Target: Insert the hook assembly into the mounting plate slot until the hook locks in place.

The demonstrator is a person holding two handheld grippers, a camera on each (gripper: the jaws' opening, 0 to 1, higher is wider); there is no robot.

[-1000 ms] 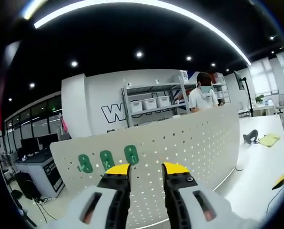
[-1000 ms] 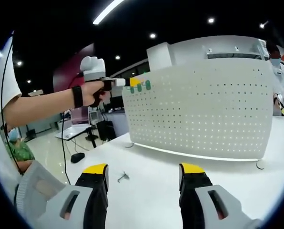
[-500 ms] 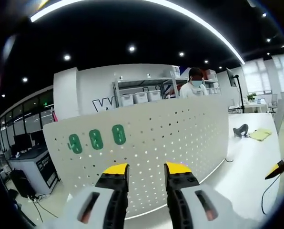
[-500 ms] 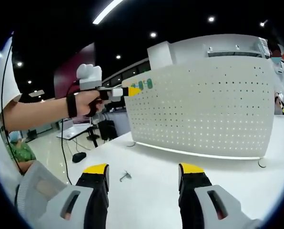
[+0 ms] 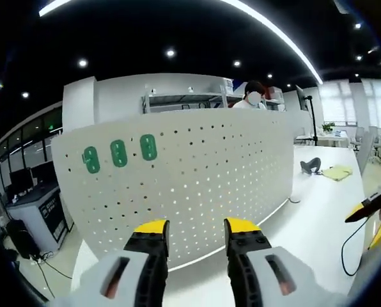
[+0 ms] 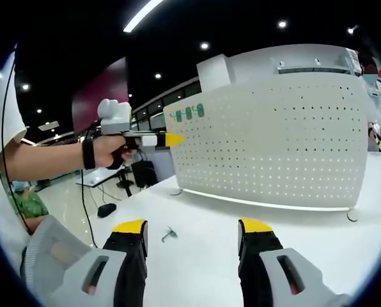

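white pegboard (image 6: 273, 137) stands upright on the white table (image 6: 197, 256); it is the landmark and, i judge, the mounting plate of the task. three green hook plates (image 5: 118, 153) sit in a row near the pegboard's upper corner, also seen small in the right gripper view (image 6: 187, 113).

a small metal hook piece (image 6: 170, 234) lies flat on the table, in front of the pegboard's lower corner and apart from its base. it looks like the loose hook assembly, though too small to be sure.

left gripper (image 5: 194, 231): jaws apart, nothing between them, pointed at the pegboard's face below the green plates. in the right gripper view it is seen from the side (image 6: 172, 139), held by a hand (image 6: 107, 151) just off the pegboard's edge.

right gripper (image 6: 192, 231): jaws wide apart, empty, low over the table in front of the pegboard, the hook piece just beyond its left jaw.

handling, as a guess: the hook piece is light, stiff, thin metal, likely to skid on the smooth table; take it across its shank, leaving the insertion end free. the pegboard is rigid but may rock on its feet when pushed.

containers: bins on a shelf behind the pegboard (image 5: 178, 99), contents not legible.
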